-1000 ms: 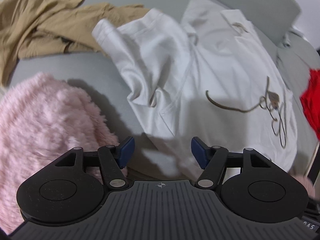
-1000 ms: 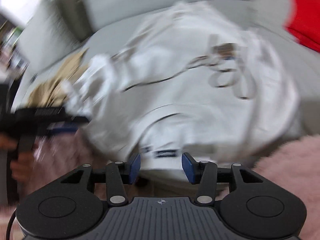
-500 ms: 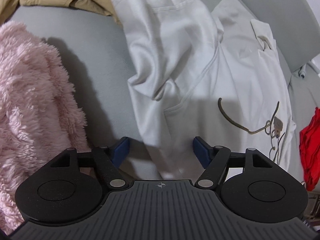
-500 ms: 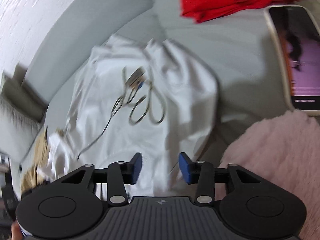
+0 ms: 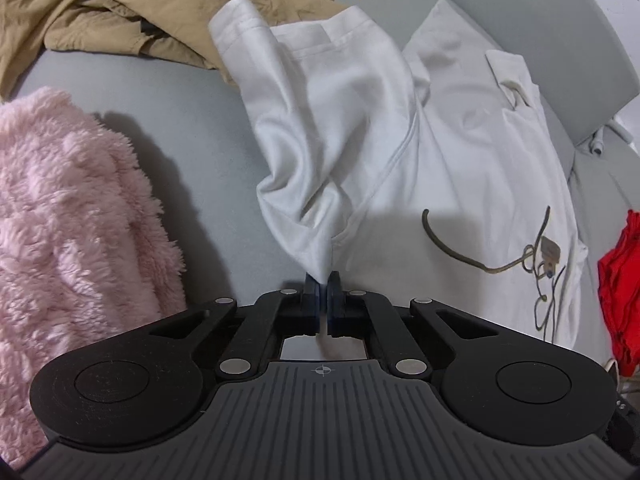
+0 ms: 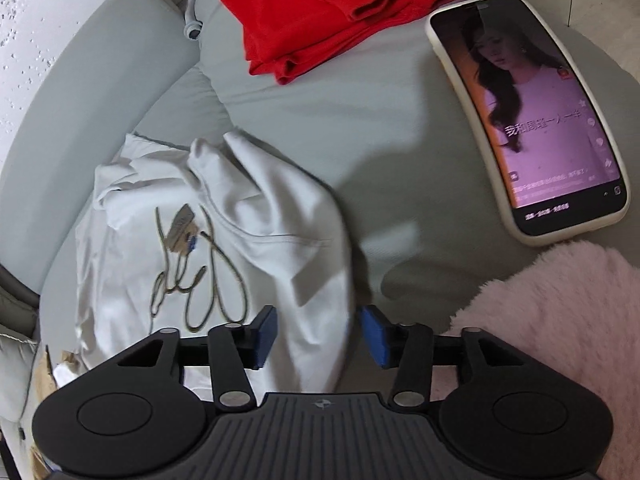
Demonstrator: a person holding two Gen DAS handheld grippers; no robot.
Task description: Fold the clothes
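now the left gripper point(image 5: 322, 280) pinches the white shirt point(image 5: 460, 168); right gripper point(image 6: 317, 334) spread, seemingly straddling its edge.

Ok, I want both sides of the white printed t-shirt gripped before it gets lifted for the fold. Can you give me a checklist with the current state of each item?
1. Left gripper shut on the white printed t-shirt: ok.
2. Right gripper shut on fabric: not ok, jaws open, the shirt's edge lies between them.
3. White-cased smartphone off the shirt: ok.
4. Folded red garment apart from the shirt: ok.
5. Fluffy pink garment clear of the shirt: ok.
6. Crumpled tan garment free of the far sleeve: cannot tell, they overlap.
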